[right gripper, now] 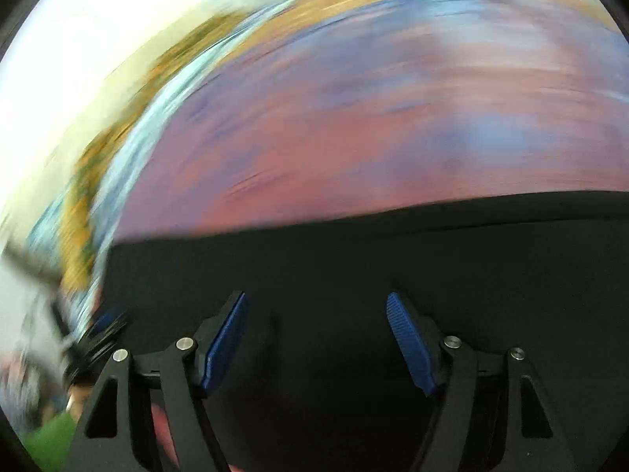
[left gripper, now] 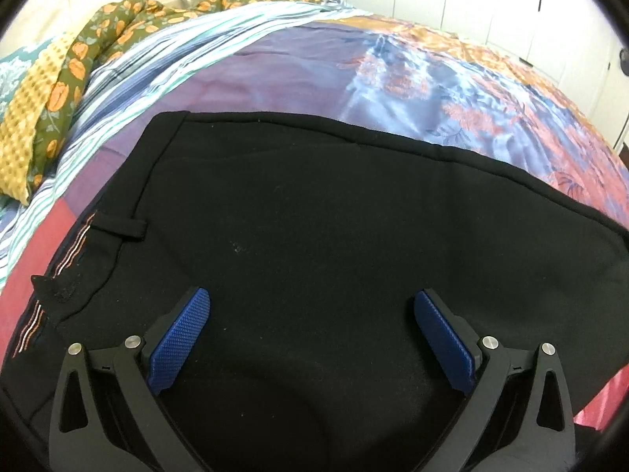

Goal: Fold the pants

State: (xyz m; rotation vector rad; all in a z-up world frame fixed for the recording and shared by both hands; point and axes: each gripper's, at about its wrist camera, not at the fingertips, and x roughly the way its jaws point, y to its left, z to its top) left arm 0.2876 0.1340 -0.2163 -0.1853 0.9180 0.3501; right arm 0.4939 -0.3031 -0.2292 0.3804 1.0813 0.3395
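Lying flat on the bedspread [left gripper: 275,78], the pants [left gripper: 314,216] are spread beneath and ahead of the left gripper [left gripper: 310,338], whose jaws are held wide apart. The right gripper [right gripper: 316,338] (its view heavily blurred) is likewise parted, nothing clamped, above the black cloth.

Patterned bedspread [left gripper: 298,78] under black pants [left gripper: 314,236], floral pillow [left gripper: 59,90].

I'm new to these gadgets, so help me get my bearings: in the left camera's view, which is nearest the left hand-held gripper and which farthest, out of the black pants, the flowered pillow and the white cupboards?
1. Pants: directly under the left hand-held gripper.
2. Pillow: far left.
3. Cupboards: back right, past the bed.
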